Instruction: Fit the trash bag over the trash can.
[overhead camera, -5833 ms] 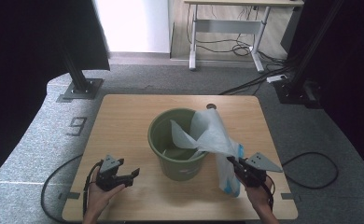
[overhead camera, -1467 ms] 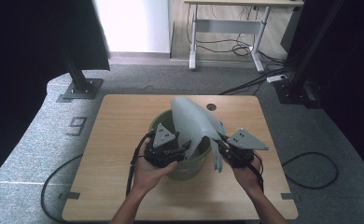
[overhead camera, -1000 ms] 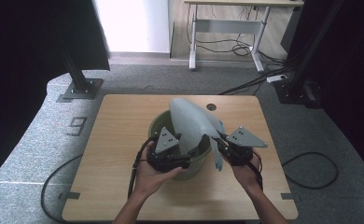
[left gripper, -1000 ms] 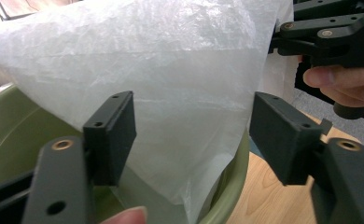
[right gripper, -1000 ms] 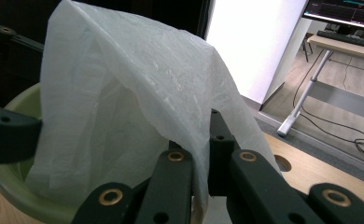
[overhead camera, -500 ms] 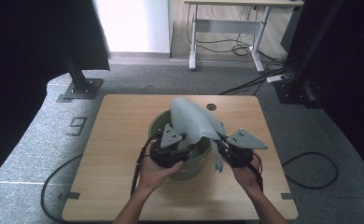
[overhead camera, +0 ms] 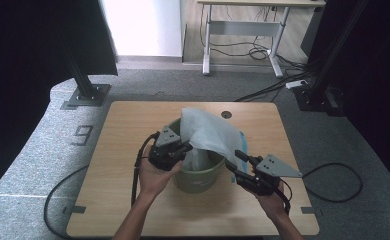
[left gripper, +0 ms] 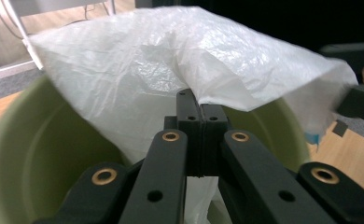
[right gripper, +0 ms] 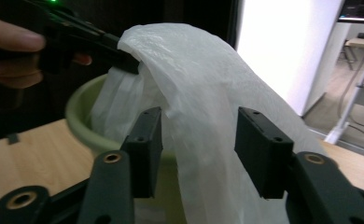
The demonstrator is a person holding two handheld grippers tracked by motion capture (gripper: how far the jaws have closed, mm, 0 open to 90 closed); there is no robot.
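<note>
A thin white plastic bag (overhead camera: pixel 210 135) is being fitted as a liner into a green bucket (overhead camera: pixel 199 176) that stands near the middle of the wooden tabletop (overhead camera: pixel 123 125). Part of the bag hangs down inside the bucket, while the rest billows up above the rim and droops over the far right side. The left claw (left gripper: pixel 200 119) has just been closing and is now pinched tight on a fold of the bag's edge over the near left rim. The right claw (right gripper: pixel 199 140) has just been opening, and its jaws stand apart with film loosely draped between them, so nothing is judged to be held on that side. The main risk is seen here: with one corner alone secured, the free side could slide back into the bucket or fall outside it, and the mouth would then have to be found again. If the pinched edge is pulled hard across the rim, the film could be stretched or torn at the pads, or slip out. The light bucket could also be dragged or tipped toward the left hand (overhead camera: pixel 155 175), since it is steadied by nothing. A regrasp by the right claw could gather several layers, so that the mouth would stay closed.
</note>
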